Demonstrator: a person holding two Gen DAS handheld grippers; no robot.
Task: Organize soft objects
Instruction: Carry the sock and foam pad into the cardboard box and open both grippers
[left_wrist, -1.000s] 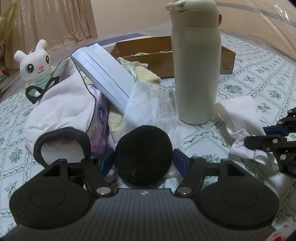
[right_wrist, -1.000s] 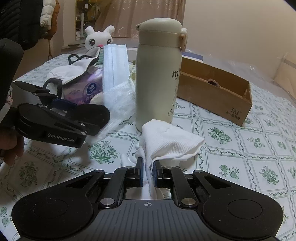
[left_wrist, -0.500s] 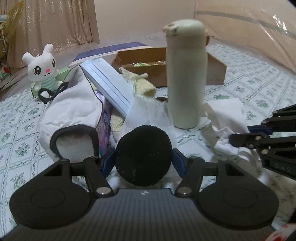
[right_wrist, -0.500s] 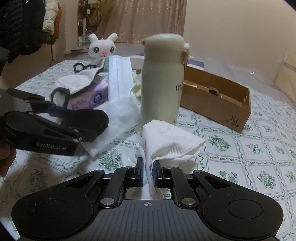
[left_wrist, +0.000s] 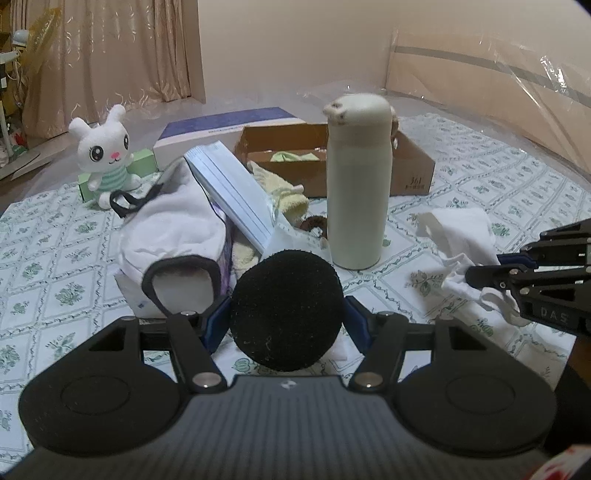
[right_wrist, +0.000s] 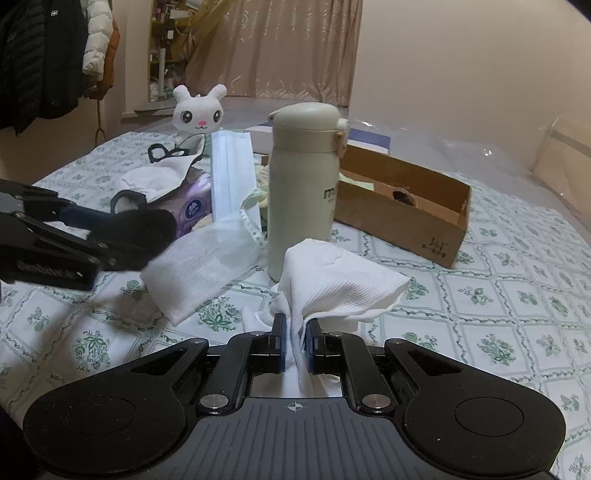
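On the floral-patterned table, behind a cream bottle, sits a cardboard box, while nearer, the left gripper has its jaws clamped on a round black pad and the right gripper pinches a white cloth between narrow jaws.

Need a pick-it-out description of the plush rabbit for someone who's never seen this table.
Start at the tall cream bottle standing mid-table on the green-patterned cloth. Go past the pile of white cloth and masks to the far left corner, where the plush rabbit sits against a green box. It alone has a face: big eyes, pink nose, striped shirt.
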